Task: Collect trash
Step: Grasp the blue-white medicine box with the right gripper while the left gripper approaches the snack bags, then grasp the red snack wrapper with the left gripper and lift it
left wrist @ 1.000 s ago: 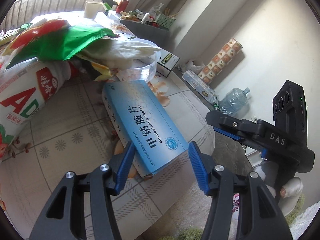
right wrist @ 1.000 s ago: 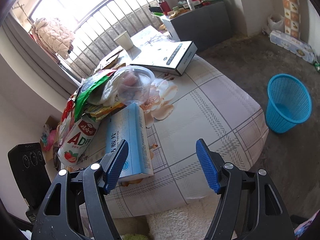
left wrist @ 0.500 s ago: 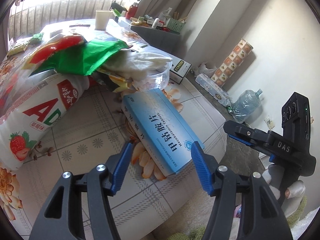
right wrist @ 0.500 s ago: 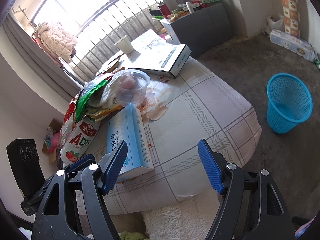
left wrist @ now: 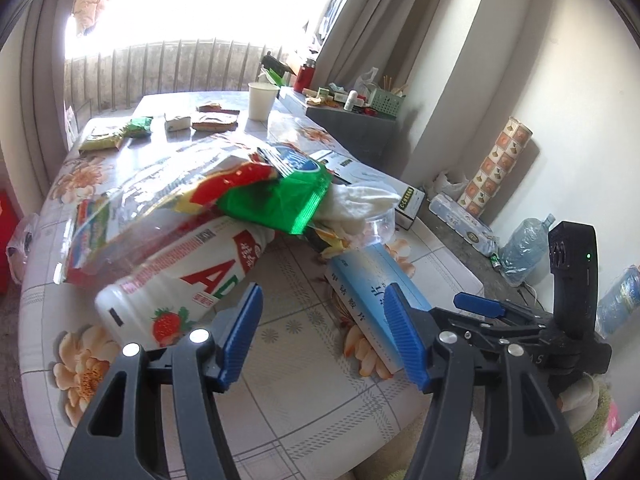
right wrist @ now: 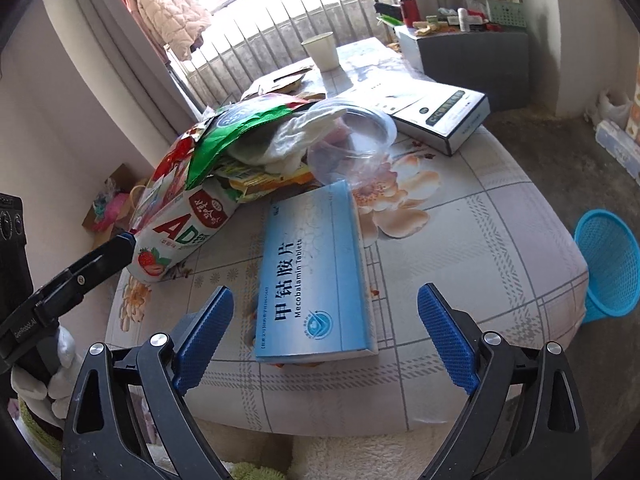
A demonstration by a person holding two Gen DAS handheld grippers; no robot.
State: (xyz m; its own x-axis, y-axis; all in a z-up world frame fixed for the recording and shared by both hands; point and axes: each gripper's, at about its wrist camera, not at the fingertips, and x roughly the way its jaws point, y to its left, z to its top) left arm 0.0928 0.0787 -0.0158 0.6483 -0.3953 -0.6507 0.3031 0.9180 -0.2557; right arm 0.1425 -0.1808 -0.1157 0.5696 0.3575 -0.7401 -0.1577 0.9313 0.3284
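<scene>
Floral table [right wrist: 500, 216]: blue tablet box [right wrist: 316, 276] flat; right gripper [right wrist: 324, 338] fingers opening wide, empty; left gripper [left wrist: 322, 336] parted, empty.

My claws have blue pads [right wrist: 204, 336] on black frames. The tablet box [right wrist: 316, 276] is pale blue with dark lettering, the wrapper [left wrist: 280, 200] shiny green, the bottle [left wrist: 176, 284] white with red letters and strawberries, the tablecloth [right wrist: 472, 224] grey-checked with orange flowers, the basket [right wrist: 608, 264] bright blue.

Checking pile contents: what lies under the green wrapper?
Under the green wrapper show a white glove, yellow packets and the strawberry AD bottle. Anything deeper is covered.
</scene>
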